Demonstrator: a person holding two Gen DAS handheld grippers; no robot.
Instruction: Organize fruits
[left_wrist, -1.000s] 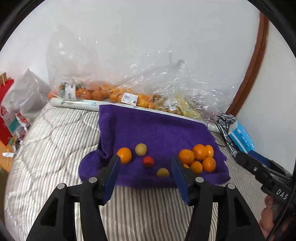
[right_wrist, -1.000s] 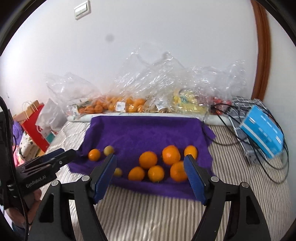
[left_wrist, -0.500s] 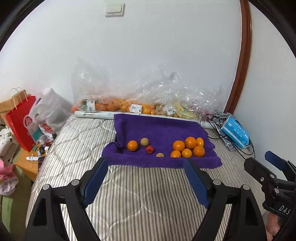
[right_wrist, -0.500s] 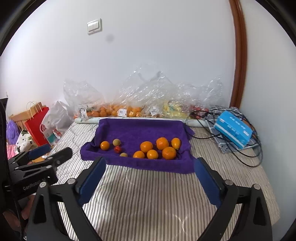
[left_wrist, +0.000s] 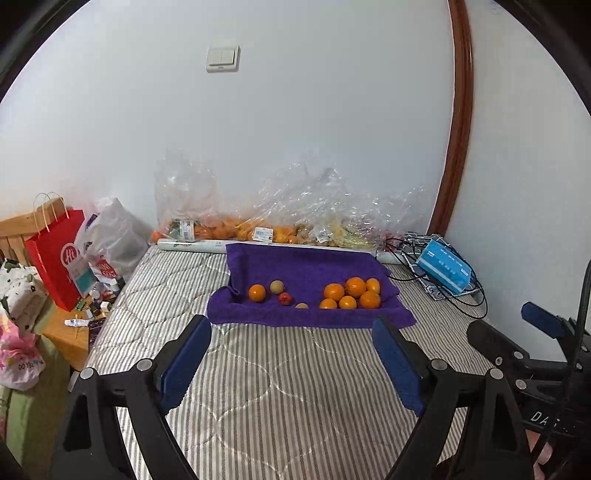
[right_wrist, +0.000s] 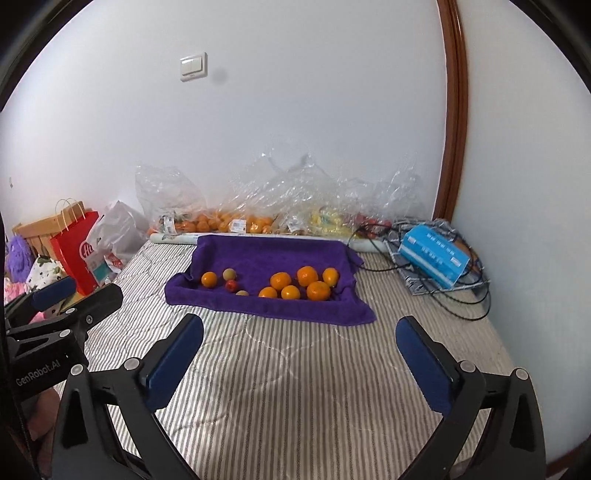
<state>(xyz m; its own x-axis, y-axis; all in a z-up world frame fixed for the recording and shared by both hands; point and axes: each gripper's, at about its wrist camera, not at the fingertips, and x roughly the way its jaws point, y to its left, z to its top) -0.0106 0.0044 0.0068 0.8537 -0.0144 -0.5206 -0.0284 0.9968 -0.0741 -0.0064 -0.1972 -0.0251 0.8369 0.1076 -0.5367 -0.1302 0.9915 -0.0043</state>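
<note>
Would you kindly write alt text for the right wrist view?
A purple towel on a striped mattress holds six oranges grouped at right and four mixed fruits at left. The right gripper, nothing between its fingers, is opening in the foreground.

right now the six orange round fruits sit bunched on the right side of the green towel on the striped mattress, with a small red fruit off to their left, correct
One thing is off: the towel is purple, not green, as the right wrist view shows. The rest holds: the six orange round fruits sit bunched on its right side on the striped mattress, with the small red fruit off to their left.
</note>
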